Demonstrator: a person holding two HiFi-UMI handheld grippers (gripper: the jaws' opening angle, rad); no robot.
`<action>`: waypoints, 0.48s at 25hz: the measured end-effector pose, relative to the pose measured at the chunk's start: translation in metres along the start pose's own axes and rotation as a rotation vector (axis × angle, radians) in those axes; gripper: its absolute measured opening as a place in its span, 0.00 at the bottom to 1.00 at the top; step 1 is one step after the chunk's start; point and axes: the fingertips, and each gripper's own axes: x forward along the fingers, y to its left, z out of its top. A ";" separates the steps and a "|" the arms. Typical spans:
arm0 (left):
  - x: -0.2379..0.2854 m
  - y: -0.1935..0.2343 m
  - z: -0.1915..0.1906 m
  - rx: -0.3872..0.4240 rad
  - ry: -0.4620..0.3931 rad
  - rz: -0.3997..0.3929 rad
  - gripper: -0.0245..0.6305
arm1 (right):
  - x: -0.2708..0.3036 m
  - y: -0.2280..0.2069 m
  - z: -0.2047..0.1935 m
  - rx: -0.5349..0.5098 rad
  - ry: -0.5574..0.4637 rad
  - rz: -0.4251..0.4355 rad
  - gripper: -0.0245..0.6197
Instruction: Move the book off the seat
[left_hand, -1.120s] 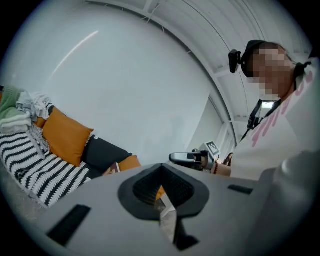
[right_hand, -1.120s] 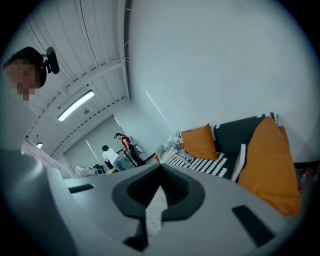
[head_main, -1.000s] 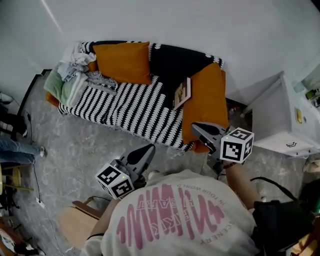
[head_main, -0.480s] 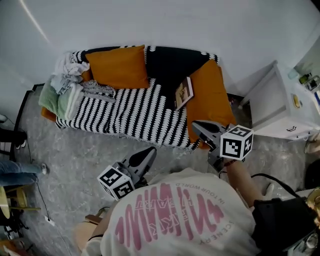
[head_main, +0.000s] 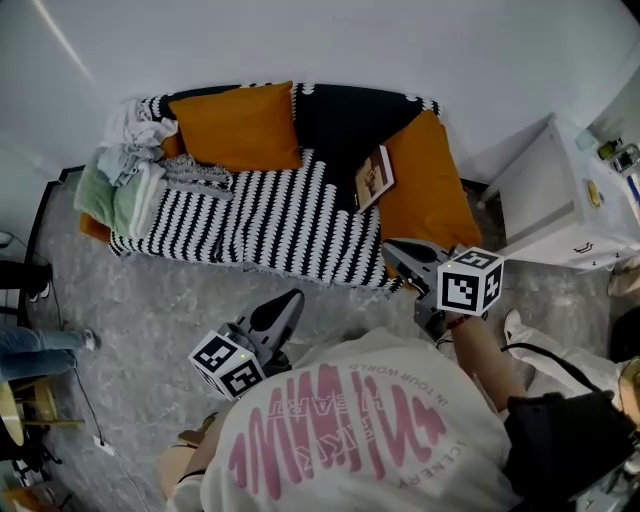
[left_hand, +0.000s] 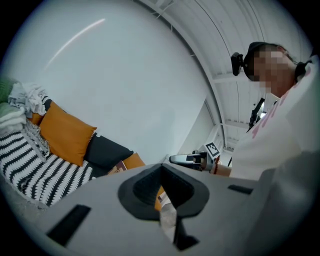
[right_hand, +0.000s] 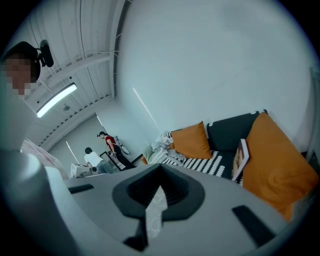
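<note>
Both of your tools are closed and carry nothing. Your left tool (head_main: 291, 298) has its jaws pressed together to a point, with nothing caught between them. It hangs over the grey floor (head_main: 150, 300), short of the front edge of the sofa (head_main: 270, 215) and touching nothing. Your right tool (head_main: 390, 250) is likewise fully closed, jaws meeting tip to tip and empty. Its tips sit just above the front right corner of the sofa.

You have the book (head_main: 373, 177) on the seat, toward the right end. It stands on edge, tilted, and leans against the big orange cushion (head_main: 430, 190) at that end, with a black cushion (head_main: 345, 120) behind it. It is well apart from both tools and nearer to your right one; in the right gripper view it stands ahead and to the right of the closed jaws.

At the sofa's left end a heap of clothes (head_main: 125, 165) lies beside an orange pillow (head_main: 235, 125). To the right of the sofa stands a white cabinet (head_main: 560, 200).
</note>
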 end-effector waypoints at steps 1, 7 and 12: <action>-0.002 0.002 0.001 0.003 -0.004 0.004 0.05 | 0.003 0.001 0.001 -0.006 0.001 0.002 0.05; -0.009 0.013 0.012 0.012 -0.023 0.022 0.05 | 0.015 0.006 0.007 -0.017 -0.001 0.012 0.05; -0.021 0.019 0.014 0.023 -0.025 0.056 0.05 | 0.024 0.003 0.000 -0.010 0.027 0.011 0.05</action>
